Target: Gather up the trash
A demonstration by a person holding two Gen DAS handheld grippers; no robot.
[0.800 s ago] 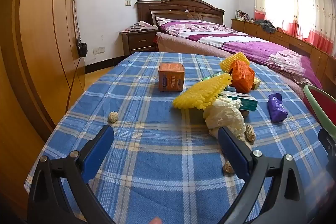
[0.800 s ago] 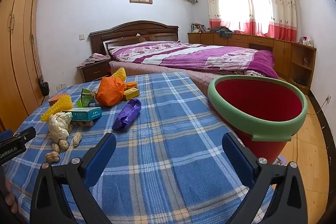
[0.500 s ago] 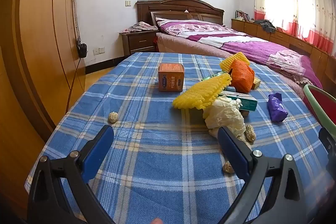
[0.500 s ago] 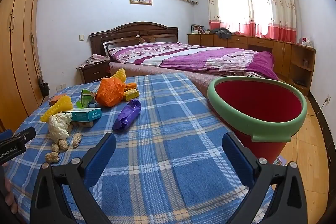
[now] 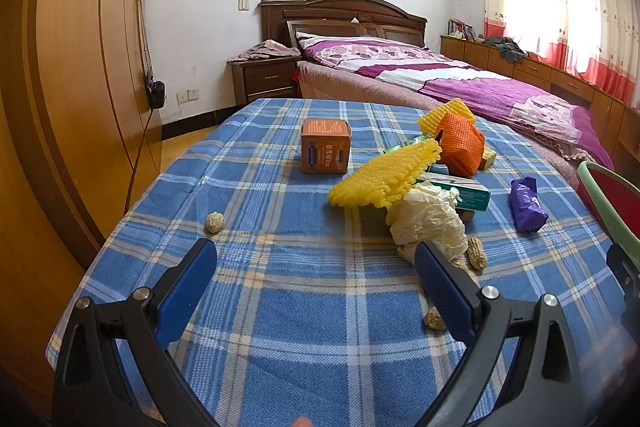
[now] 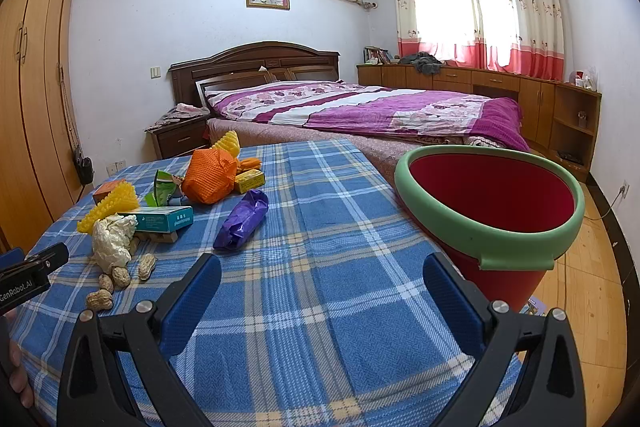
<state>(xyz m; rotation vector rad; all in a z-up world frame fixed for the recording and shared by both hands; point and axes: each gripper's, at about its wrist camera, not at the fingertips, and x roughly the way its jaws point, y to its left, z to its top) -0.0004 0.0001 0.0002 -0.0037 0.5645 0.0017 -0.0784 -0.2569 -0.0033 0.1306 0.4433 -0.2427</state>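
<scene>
So both grippers were tipped down over the blue plaid cloth (image 5: 304, 291), jaws spread wide and holding nothing.

Left gripper (image 5: 316, 269) sat just short of the crumpled white paper (image 5: 430, 219), with the yellow foam net (image 5: 386, 173), orange box (image 5: 325, 146) and loose peanuts (image 6: 116, 277) around it. Right gripper (image 6: 322, 285) hung over bare cloth, purple wrapper (image 6: 242, 219) ahead, red bucket (image 6: 492, 203) at the table's right edge.

you face a white-walled bedroom: dark wooden bed (image 6: 320, 107) under purple covers, orange wardrobe (image 5: 72, 67) on your left, curtained bright window (image 6: 472, 15), low cabinets (image 6: 500, 87) beneath, wood floor (image 6: 592, 307).
</scene>
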